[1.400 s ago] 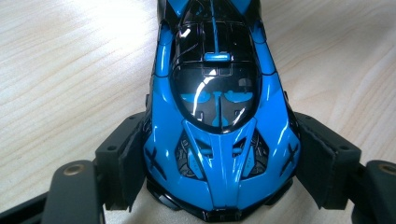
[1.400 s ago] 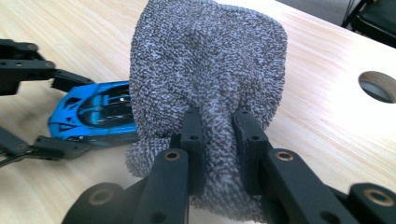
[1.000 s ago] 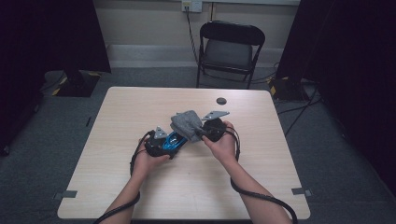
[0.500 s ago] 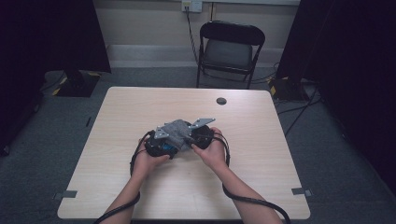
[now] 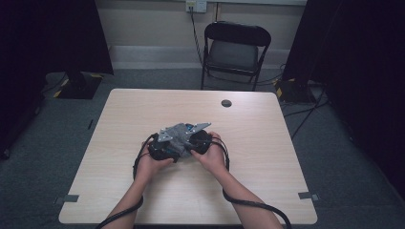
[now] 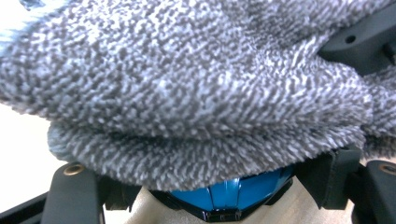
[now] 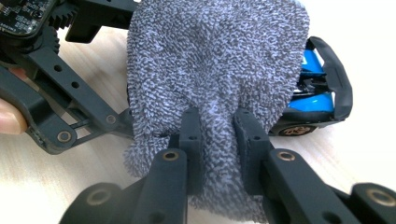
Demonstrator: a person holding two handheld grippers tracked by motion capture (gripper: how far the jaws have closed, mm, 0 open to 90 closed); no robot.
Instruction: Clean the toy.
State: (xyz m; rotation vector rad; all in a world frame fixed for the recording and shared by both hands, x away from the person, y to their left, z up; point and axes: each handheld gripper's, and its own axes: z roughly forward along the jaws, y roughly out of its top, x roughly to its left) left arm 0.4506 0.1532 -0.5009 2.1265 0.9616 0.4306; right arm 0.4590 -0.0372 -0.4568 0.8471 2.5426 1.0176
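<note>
Pinching the grey terry cloth (image 7: 219,70), the right gripper (image 7: 219,140) may drag the blue toy car (image 7: 317,86) beneath it from the left gripper (image 5: 162,148), clamped on the car.

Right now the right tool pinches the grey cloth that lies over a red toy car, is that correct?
Not quite: the toy car is blue, not red, as the right gripper view shows. The rest holds: the right tool pinches the grey cloth draped over it.
</note>
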